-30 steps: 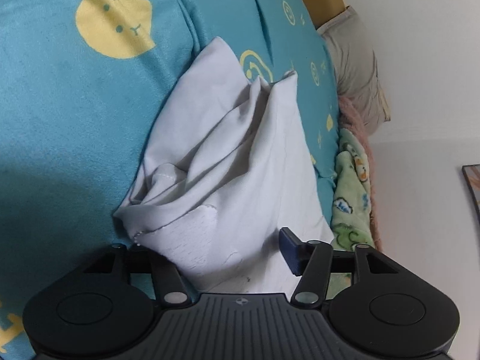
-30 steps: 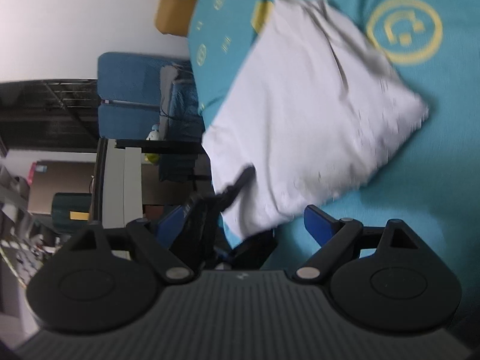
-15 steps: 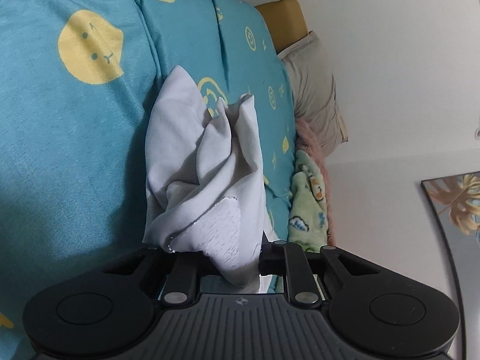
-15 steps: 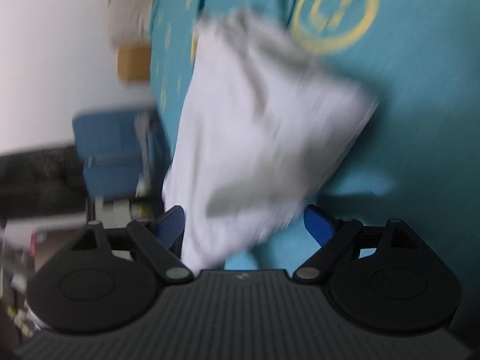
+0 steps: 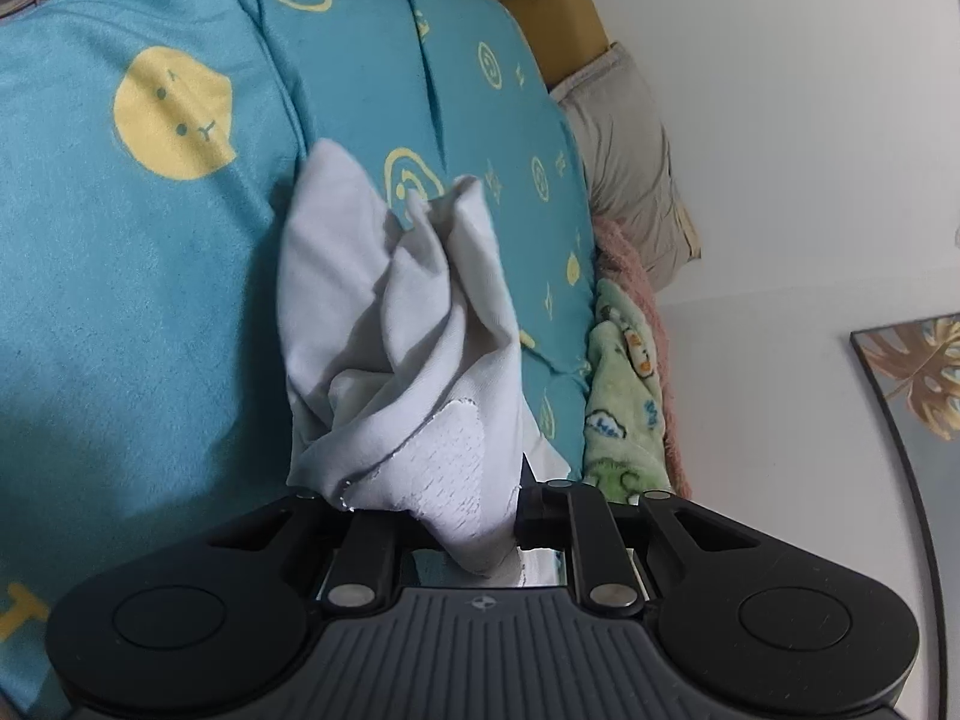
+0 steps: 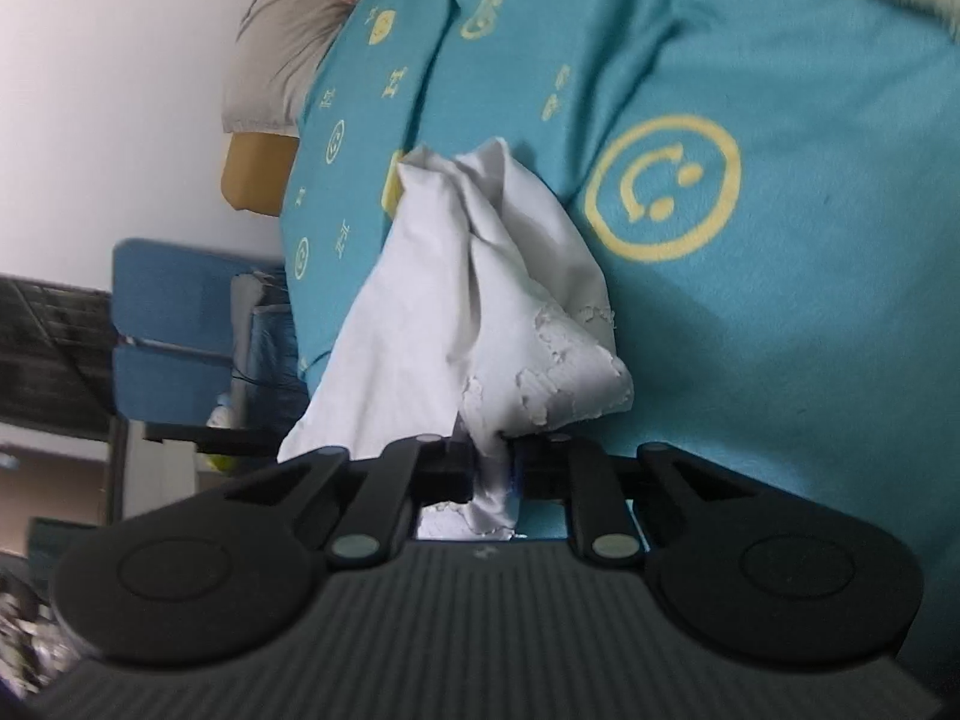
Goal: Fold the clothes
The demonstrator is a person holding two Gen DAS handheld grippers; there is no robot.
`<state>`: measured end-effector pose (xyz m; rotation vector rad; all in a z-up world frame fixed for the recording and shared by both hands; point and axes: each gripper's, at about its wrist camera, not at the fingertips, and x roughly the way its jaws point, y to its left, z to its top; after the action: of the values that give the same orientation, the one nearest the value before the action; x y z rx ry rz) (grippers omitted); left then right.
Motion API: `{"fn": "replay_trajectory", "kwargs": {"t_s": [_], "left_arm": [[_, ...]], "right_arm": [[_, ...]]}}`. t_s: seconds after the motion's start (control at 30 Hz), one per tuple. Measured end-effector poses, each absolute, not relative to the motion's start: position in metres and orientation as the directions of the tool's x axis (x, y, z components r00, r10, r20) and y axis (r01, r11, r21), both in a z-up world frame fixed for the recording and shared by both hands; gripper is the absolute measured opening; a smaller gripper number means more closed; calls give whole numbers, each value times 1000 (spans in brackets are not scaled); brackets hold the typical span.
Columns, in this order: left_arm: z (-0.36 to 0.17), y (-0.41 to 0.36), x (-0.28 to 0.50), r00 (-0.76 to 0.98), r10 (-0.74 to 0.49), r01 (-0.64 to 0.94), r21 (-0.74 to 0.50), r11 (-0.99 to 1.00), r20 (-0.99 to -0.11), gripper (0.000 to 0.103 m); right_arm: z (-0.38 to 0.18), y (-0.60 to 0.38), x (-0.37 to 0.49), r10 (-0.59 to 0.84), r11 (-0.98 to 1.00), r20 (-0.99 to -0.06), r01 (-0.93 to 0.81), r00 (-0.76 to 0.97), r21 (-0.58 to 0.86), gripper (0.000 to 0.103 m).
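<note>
Being pinched at two ends, a white garment (image 5: 414, 324) is bunching into folds above a teal bedspread (image 5: 150, 312) w/ yellow smiley prints. In the left wrist view, the left gripper (image 5: 474, 516) is being kept narrow, its fingers clamped on a corner of the cloth bearing a cracked white print; the rest of the fabric is draping away toward the bedspread. In the right wrist view, the right gripper (image 6: 492, 468) is closing, w/ another corner of the garment (image 6: 480, 276) caught between its fingers and a wad of cloth sticking out behind them. A beige pillow (image 5: 630, 162) and a green patterned blanket (image 5: 624, 396) are being seen along the bed's edge by a white wall (image 5: 780, 120); a blue chair (image 6: 174, 312) is being seen beside the bed.
</note>
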<state>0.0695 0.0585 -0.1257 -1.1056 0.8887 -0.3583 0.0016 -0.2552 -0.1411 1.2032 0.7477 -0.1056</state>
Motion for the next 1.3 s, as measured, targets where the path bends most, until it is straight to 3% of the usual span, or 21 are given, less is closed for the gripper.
{"fn": "replay_trajectory", "kwargs": {"t_s": [0.33, 0.6, 0.83, 1.03, 1.17, 1.3], "left_arm": [[-26, 56, 25, 565, -703, -132, -888, 440, -433, 17], [45, -7, 11, 502, -741, -17, -861, 508, -446, 17], [58, -122, 40, 440, -774, 58, -846, 530, -455, 17], [75, -268, 96, 378, -816, 129, -848, 514, -437, 17], [101, -362, 139, 340, -861, 188, -870, 456, -378, 17], [118, -423, 148, 331, -905, 353, -854, 381, -267, 18]], "right_arm": [[-40, -261, -66, 246, 438, -476, 341, 844, 831, 13], [7, -299, -120, 182, 440, -423, 311, 887, 842, 13], [20, -391, -119, 101, 435, -432, 351, 896, 830, 13], [58, -500, -84, -73, 482, -446, 423, 892, 767, 13], [93, -567, -67, -202, 531, -376, 424, 904, 734, 13], [114, -606, -71, -319, 594, -263, 408, 911, 693, 13]]}}
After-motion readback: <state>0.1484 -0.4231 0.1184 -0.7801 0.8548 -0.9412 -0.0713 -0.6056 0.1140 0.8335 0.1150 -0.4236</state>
